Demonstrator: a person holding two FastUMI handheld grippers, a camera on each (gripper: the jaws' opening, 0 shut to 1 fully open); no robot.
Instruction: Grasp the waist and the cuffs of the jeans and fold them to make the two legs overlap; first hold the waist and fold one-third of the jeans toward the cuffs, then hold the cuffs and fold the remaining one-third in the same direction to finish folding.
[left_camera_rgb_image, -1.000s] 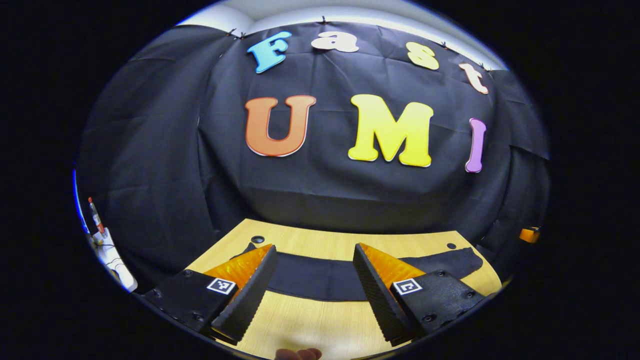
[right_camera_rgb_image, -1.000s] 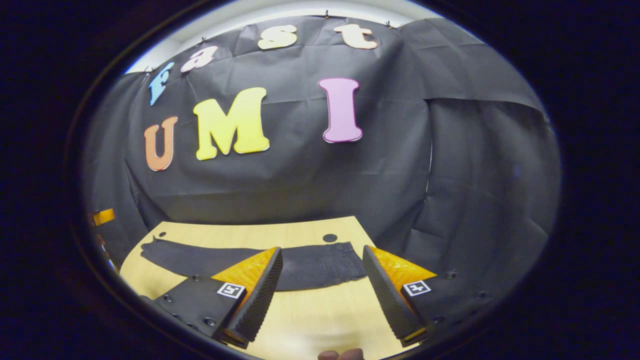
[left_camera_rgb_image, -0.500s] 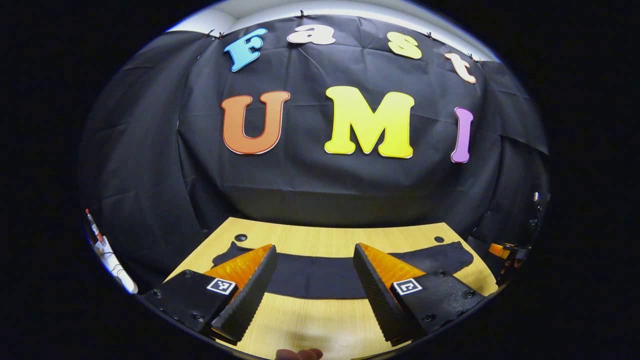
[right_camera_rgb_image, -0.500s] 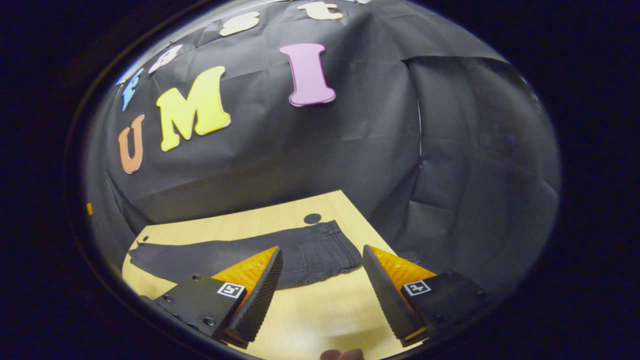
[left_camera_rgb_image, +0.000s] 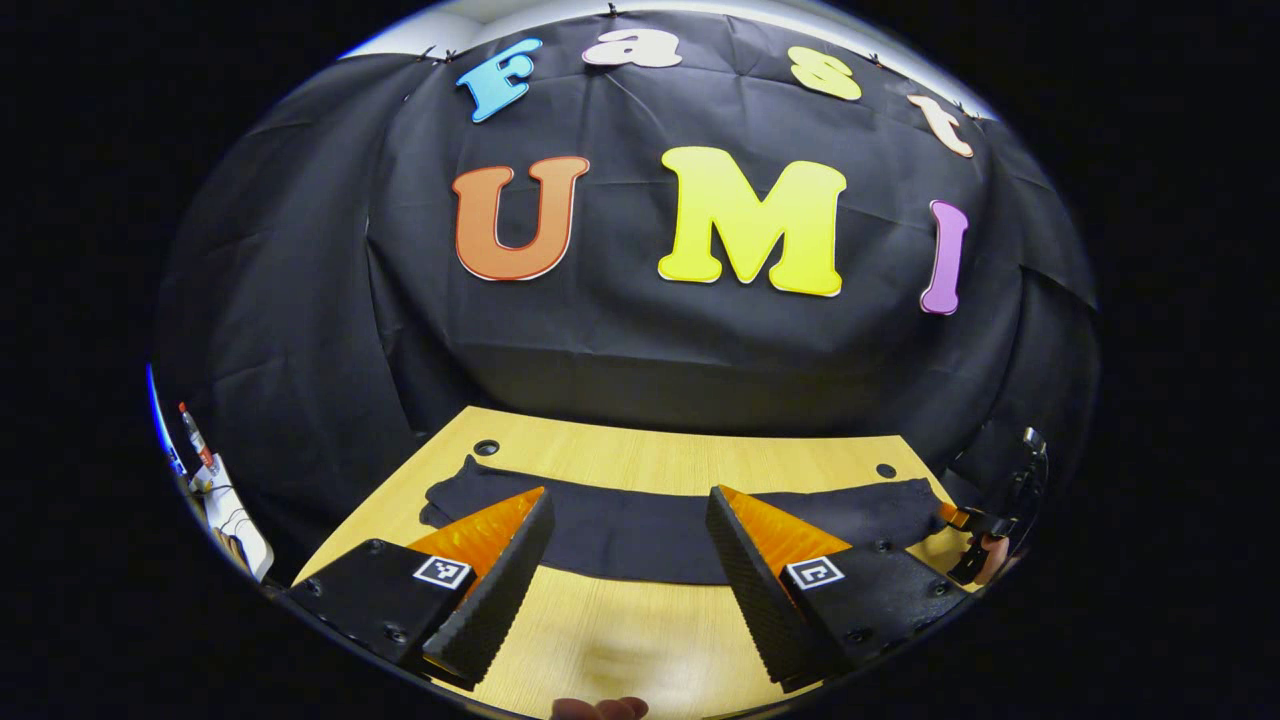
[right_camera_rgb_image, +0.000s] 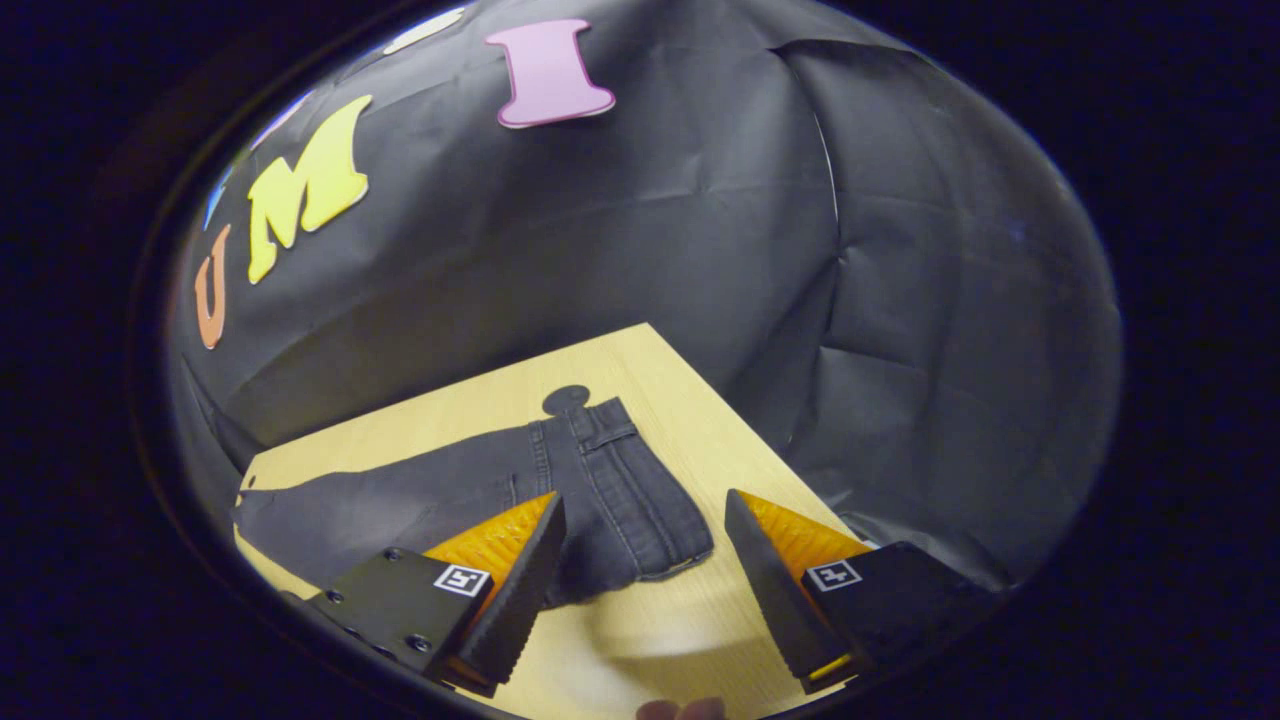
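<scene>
- The jeans (right_camera_rgb_image: 470, 490) lie flat in a long strip across the wooden table (left_camera_rgb_image: 640, 640), and it looks like the legs are already one on top of the other.
- The waist (right_camera_rgb_image: 640, 500) is at the right end, near the table's corner; the cuffs (left_camera_rgb_image: 450, 495) are at the far left end.
- The right gripper (right_camera_rgb_image: 645, 590) hangs just in front of the waist with its fingers wide apart, holding nothing.
- The left gripper (left_camera_rgb_image: 625, 585) is spread wide too, near the middle of the legs, not touching.
- To do this step well, I think the right gripper should slide low onto the waist edge and pinch both layers (not just the top one).
- Then lift gently, so the legs stay lined up.
</scene>
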